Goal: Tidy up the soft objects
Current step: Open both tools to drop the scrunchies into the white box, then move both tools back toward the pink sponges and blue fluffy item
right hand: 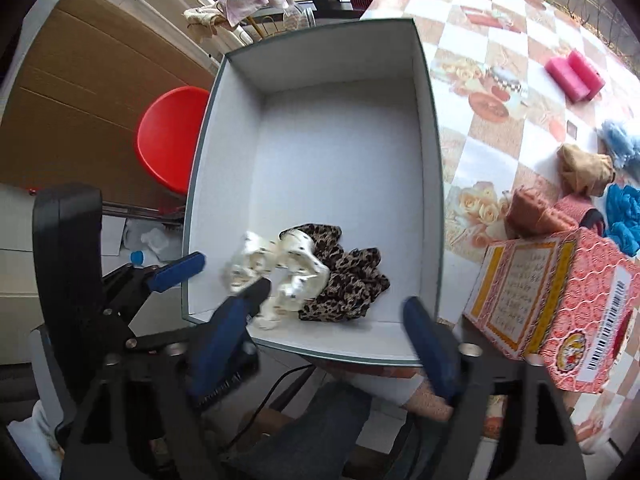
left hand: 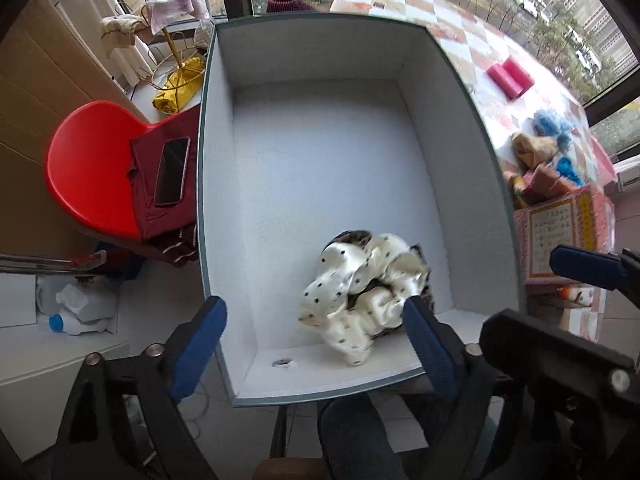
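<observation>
A white box with a grey-green rim point(left hand: 202, 160) point(right hand: 434, 160) stands on the table's edge. In its near part lies a cream dotted scrunchie point(left hand: 360, 280) point(right hand: 296, 264) on top of a leopard-print scrunchie point(right hand: 348, 284), which the left wrist view mostly hides. My left gripper point(left hand: 316, 340) hangs open over the box's near edge, its blue fingers either side of the cream scrunchie and not pressing it. My right gripper point(right hand: 328, 332) is open too, above the near wall, with nothing gripped.
On the checked tablecloth to the right lie pink rolls point(right hand: 576, 74), blue fluff point(right hand: 620, 140), a tan cloth point(right hand: 584, 168) and knit rolls point(right hand: 536, 208). A pink carton point(right hand: 560, 304) stands beside the box. A red chair point(left hand: 92, 168) holds a phone point(left hand: 172, 170).
</observation>
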The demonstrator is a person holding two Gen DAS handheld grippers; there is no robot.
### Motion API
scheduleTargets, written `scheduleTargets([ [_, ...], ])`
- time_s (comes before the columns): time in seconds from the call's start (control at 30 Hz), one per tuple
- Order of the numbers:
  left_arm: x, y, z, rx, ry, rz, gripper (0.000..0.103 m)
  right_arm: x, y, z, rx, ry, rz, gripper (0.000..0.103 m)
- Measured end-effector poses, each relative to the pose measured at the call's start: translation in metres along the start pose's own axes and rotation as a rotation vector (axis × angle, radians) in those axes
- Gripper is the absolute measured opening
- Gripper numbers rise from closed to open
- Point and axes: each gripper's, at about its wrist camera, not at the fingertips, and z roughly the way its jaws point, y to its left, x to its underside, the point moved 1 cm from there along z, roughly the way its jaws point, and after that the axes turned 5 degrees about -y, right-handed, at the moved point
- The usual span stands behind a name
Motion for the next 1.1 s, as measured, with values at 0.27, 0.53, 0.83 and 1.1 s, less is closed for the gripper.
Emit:
scheduleTargets([
  [0.27, -0.017, 0.004, -0.018, 0.087, -0.021, -0.082, 0.103, -0.004, -0.007, -0.047, -0.039, -0.109, 0.052, 0.102],
  [0.53, -0.040, -0.019, -0.040, 0.204, -0.007, -0.075, 0.103, 0.011, -0.027, -0.109, -0.058, -0.230, 0.175, 0.102],
  [0.83, -0.059, -0.082, -0.049, 0.257, 0.016, 0.083, 0.103, 0.054, -0.114, -0.162, 0.036, -0.316, 0.471, 0.102],
  [1.1, -0.065, -0.138, -0.038, 0.247, 0.072, 0.164, 0.103, 0.097, -0.186, -0.158, 0.057, -0.279, 0.671, 0.102],
])
